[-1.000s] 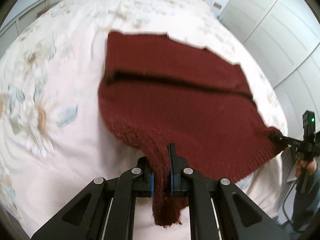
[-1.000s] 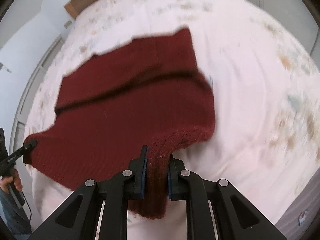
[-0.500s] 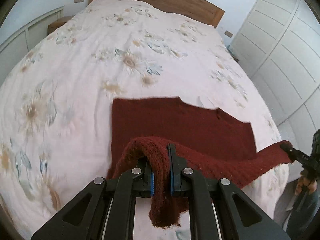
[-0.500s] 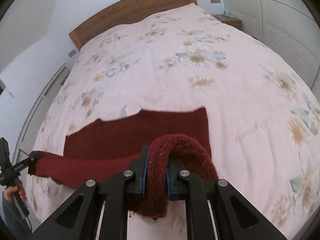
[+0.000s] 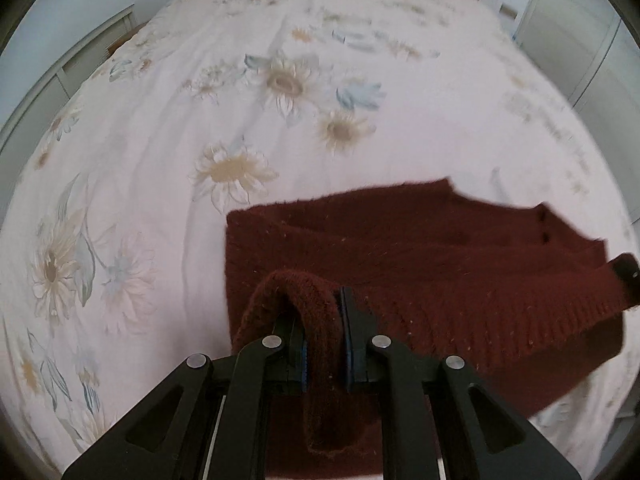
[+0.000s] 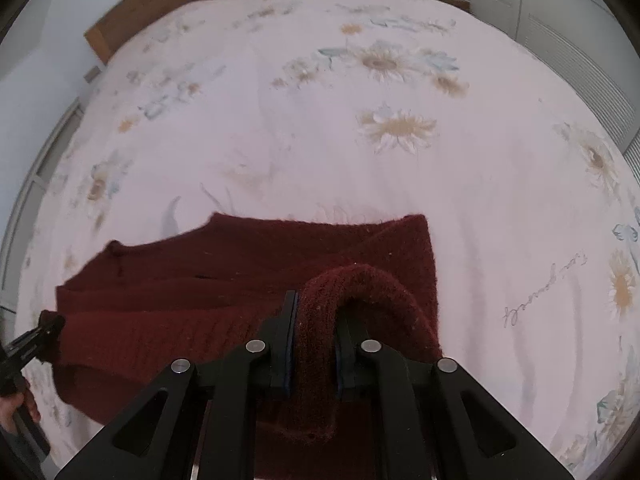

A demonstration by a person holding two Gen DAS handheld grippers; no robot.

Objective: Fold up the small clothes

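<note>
1. Knitwear: a dark red knitted garment is lying on the floral bedspread, occupying the 4 o'clock part of the left wrist view and the 7 o'clock part of the right wrist view
2. Left gripper is clenching a thick fold of the garment's ribbed edge; the knit is arching up over the left-hand finger and hanging down between the two, toward 6 o'clock
3. Right gripper is likewise clamping a bunched corner of the same garment, the fabric looping over the right-hand finger and drooping below the pads
4. Held edge is running taut between the two grippers; the other tool's tip is showing at 3 o'clock in the left view and at 8 o'clock in the right view
5. Lifted layer is lying over the flat lower layer, whose far edge is pointing toward 12 o'clock
6. Wooden headboard is bordering the bed at 11 o'clock, white wardrobe doors at 2 o'clock
7. Person's hand is gripping a tool handle at 8 o'clock
</note>
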